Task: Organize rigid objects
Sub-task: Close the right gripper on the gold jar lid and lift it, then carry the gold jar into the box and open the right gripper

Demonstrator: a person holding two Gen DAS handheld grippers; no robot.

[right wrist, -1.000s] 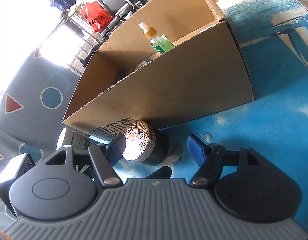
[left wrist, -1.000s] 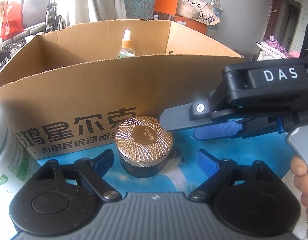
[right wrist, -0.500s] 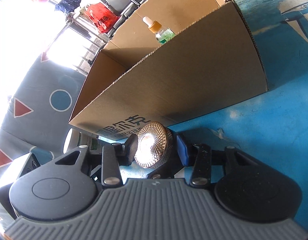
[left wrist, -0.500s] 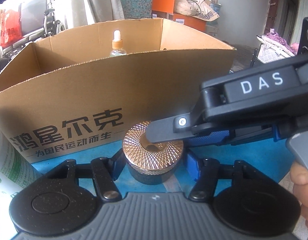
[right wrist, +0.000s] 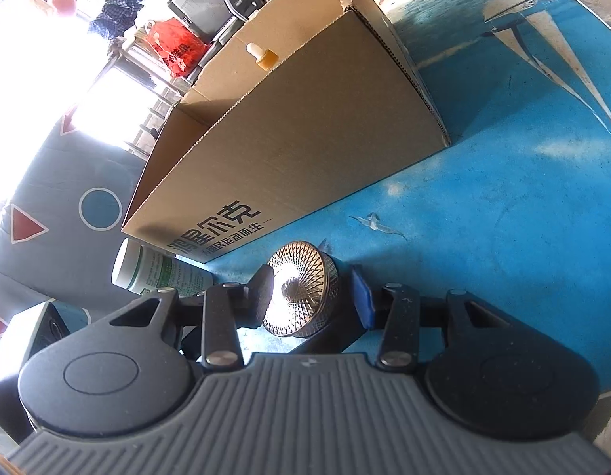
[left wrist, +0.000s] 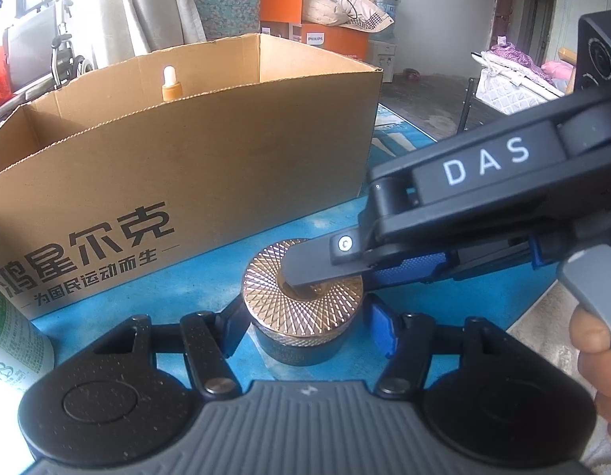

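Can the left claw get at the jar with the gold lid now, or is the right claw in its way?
Probably yes. The left claw already has its fingers on both sides of the jar. The right claw crosses the lid and grips it too, but leaves those sides free.

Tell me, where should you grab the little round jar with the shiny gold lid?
Grab the jar by the sides of its gold lid, coming in level from the front. It stands upright on the blue table, and the lid is round, wide and ridged, so the fingers of a hand-held gripper can squeeze opposite sides.
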